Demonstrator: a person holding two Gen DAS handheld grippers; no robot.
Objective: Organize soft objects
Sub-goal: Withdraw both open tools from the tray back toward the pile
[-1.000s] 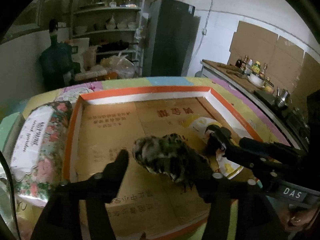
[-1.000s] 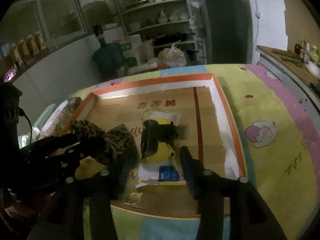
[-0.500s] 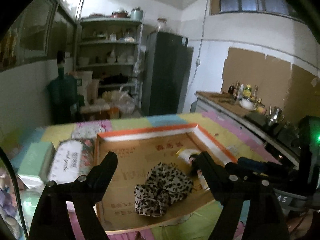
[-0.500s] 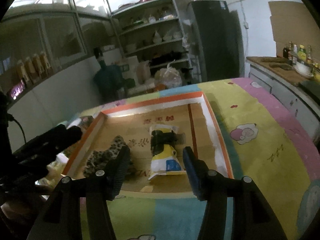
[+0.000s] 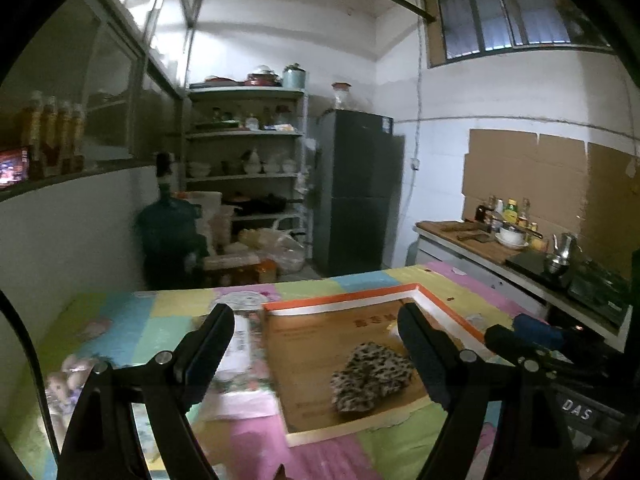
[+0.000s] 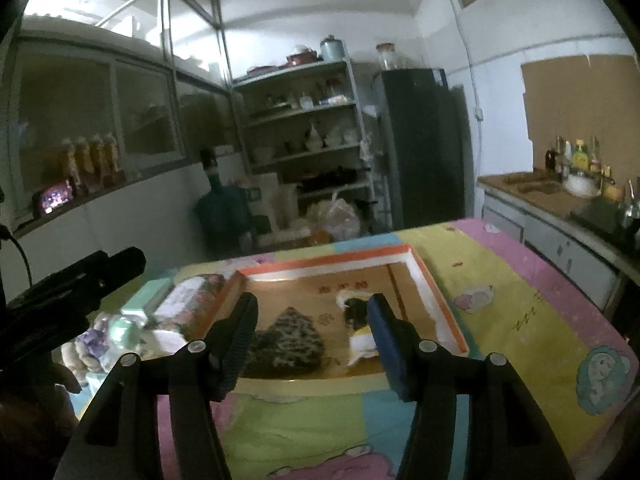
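The leopard-print scrunchie (image 5: 372,376) lies in the orange-rimmed cardboard tray (image 5: 344,301) beside a yellow-white pouch (image 6: 362,340). Both the left hand-held gripper (image 5: 314,344) and right hand-held gripper (image 6: 312,330) hover spread and empty; the right one's jaws have just been widening.

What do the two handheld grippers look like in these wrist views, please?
Both are black. The left gripper has two tapered fingers on silver-riveted linkage bars. The right gripper is alike, with ribbed pads, one looking blue. Its body bears white "DAS" lettering.
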